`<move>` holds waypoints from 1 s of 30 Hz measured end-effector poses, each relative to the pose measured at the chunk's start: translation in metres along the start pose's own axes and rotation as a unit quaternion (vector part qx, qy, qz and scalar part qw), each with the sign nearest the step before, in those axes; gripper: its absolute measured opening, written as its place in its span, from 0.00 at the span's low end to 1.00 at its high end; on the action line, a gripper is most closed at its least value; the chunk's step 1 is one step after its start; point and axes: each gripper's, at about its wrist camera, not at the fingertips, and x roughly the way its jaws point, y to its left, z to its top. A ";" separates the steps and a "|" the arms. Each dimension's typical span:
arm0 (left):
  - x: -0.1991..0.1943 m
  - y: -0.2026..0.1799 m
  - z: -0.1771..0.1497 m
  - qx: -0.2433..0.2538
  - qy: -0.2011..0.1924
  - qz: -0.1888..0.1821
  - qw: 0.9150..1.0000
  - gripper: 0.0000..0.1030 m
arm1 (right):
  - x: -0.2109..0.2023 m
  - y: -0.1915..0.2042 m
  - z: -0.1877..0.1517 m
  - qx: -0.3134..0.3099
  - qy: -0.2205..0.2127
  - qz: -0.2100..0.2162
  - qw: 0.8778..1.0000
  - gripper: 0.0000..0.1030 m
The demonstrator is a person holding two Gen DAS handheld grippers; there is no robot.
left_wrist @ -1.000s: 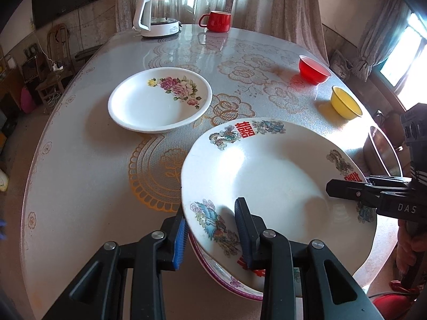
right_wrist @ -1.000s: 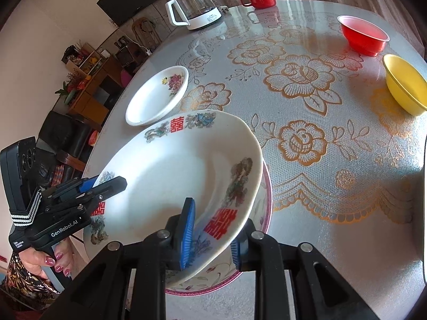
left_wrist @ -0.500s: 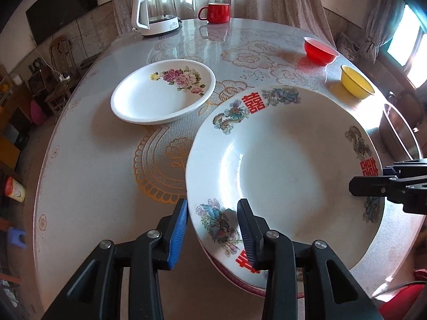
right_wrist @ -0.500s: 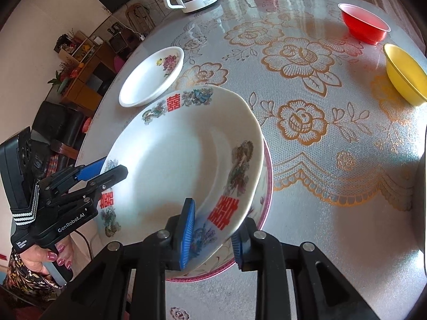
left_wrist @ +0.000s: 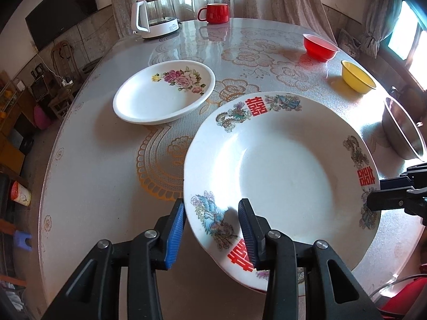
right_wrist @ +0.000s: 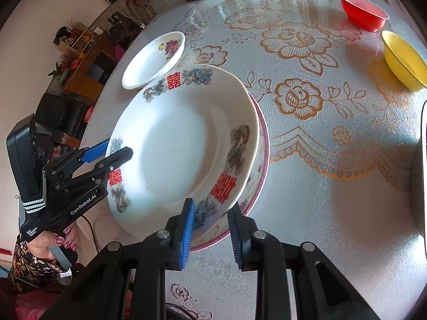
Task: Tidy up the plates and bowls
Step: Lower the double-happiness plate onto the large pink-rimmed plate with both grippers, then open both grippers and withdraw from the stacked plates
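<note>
The round table (left_wrist: 88, 186) carries everything, and the sorting looks about half done at best. Near its front edge the big plate (left_wrist: 288, 176), white with red double-happiness marks, is held between both tools over a pink-rimmed plate (right_wrist: 263, 154) that lies on the table; it is tilted, its right side low in that plate and its left side raised, so I judge it not yet settled in the stack. The left tool (left_wrist: 210, 229) straddles the plate's near-left rim with one finger above and one below, pinching it as far as the left view shows. The right tool (right_wrist: 212, 225) straddles the opposite rim the same way, though its fingers look slightly spread around the edge, and whether they press on it I cannot tell. Left and farther back sits the rose plate (left_wrist: 164, 90), alone and empty, probably next for the stack. On the far right the red bowl (left_wrist: 320, 46) and the yellow bowl (left_wrist: 357, 76) stand apart from each other, both empty and not yet nested. A steel bowl (left_wrist: 403, 130) shows at the right edge; what it holds is out of view. At the far side stand a kettle (left_wrist: 156, 16) and a red mug (left_wrist: 216, 12).
</note>
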 end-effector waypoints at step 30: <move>-0.008 0.011 0.005 -0.025 -0.004 -0.032 0.999 0.31 | -0.006 -0.011 0.024 -0.015 -0.062 -0.073 0.995 0.15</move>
